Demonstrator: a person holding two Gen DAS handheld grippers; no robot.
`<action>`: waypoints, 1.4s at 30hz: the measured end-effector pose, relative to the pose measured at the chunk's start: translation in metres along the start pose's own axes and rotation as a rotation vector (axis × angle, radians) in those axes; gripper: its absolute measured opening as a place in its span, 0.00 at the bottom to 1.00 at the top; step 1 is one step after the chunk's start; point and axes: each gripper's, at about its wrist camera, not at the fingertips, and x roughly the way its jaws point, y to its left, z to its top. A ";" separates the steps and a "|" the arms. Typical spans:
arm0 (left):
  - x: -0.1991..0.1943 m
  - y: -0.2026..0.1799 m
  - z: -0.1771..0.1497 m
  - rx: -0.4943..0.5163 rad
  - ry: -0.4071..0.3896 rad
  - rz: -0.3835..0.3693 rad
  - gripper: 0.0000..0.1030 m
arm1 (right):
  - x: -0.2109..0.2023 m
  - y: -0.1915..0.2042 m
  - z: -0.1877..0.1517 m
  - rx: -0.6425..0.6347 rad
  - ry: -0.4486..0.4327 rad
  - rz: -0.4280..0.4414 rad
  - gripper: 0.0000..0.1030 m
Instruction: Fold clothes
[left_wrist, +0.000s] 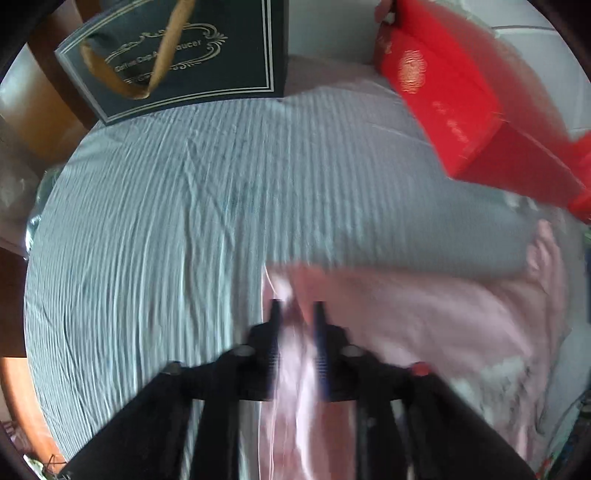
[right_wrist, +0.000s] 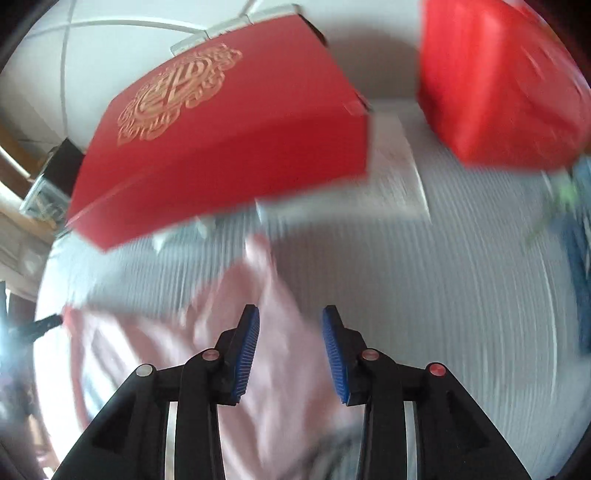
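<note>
A pale pink garment (left_wrist: 424, 306) lies crumpled on a grey-blue striped cloth (left_wrist: 147, 221). In the left wrist view my left gripper (left_wrist: 297, 306) is shut on a fold of the pink garment, which runs between the fingers back toward the camera. In the right wrist view the pink garment (right_wrist: 266, 302) lies below and left of my right gripper (right_wrist: 290, 314), which is open with nothing between its blue pads (right_wrist: 247, 350). Both views are motion-blurred.
A dark gift bag (left_wrist: 184, 62) with gold handles stands at the back left. A red box (left_wrist: 454, 96) stands at the back right; it fills the upper left of the right wrist view (right_wrist: 221, 147), with a red bag (right_wrist: 498, 81) beside it and white paper (right_wrist: 399, 173) between.
</note>
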 end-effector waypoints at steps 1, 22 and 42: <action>-0.009 0.004 -0.009 0.012 0.003 -0.014 0.62 | -0.002 -0.006 -0.021 0.011 0.018 0.002 0.34; -0.012 0.002 -0.200 0.026 0.193 -0.075 0.71 | -0.021 -0.033 -0.283 0.279 0.151 -0.015 0.65; -0.085 0.016 -0.320 -0.025 0.089 0.017 0.10 | -0.026 -0.028 -0.326 0.036 0.119 -0.024 0.34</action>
